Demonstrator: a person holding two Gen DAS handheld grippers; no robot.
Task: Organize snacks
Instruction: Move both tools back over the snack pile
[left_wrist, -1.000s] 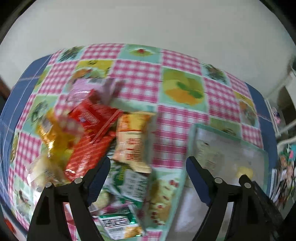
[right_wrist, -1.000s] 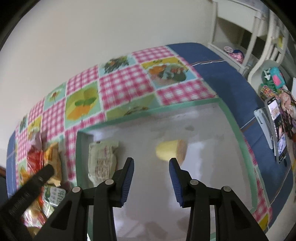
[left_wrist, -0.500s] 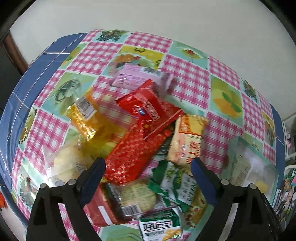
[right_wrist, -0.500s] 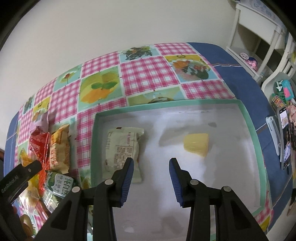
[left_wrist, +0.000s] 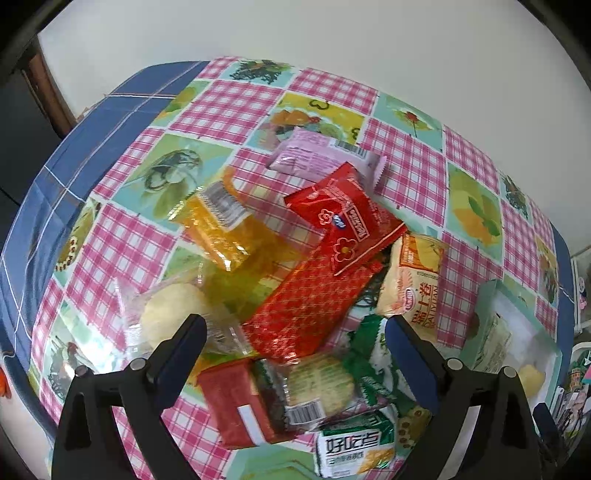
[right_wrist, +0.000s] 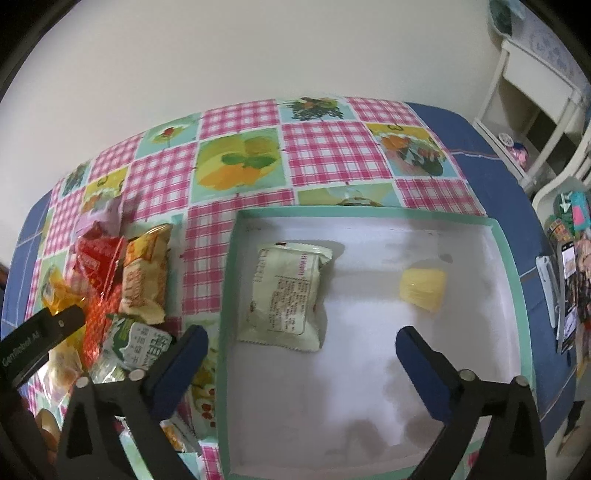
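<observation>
the left gripper (left_wrist: 295, 345) is hanging over the snack pile (left_wrist: 306, 280) on the checked tablecloth (left_wrist: 229, 107), so the step in hand is looking like choosing the next packet for the box (right_wrist: 511, 266). to do it well, it is worth taking a packet lying on top and free at its edges, such as the red patterned packet (left_wrist: 310, 310) right between the fingers, and coming down straight so the neighbours are not dragging along. its jaws have just been opening and are standing wide, released, gripping nothing.

the right gripper (right_wrist: 301, 343) is hovering over the white floor of the box, its jaws having just been springing wide apart, holding nothing. the pale green packet (right_wrist: 288, 295) is lying at the box's left, the yellow snack (right_wrist: 423, 290) further right, both apart from the fingers.
</observation>
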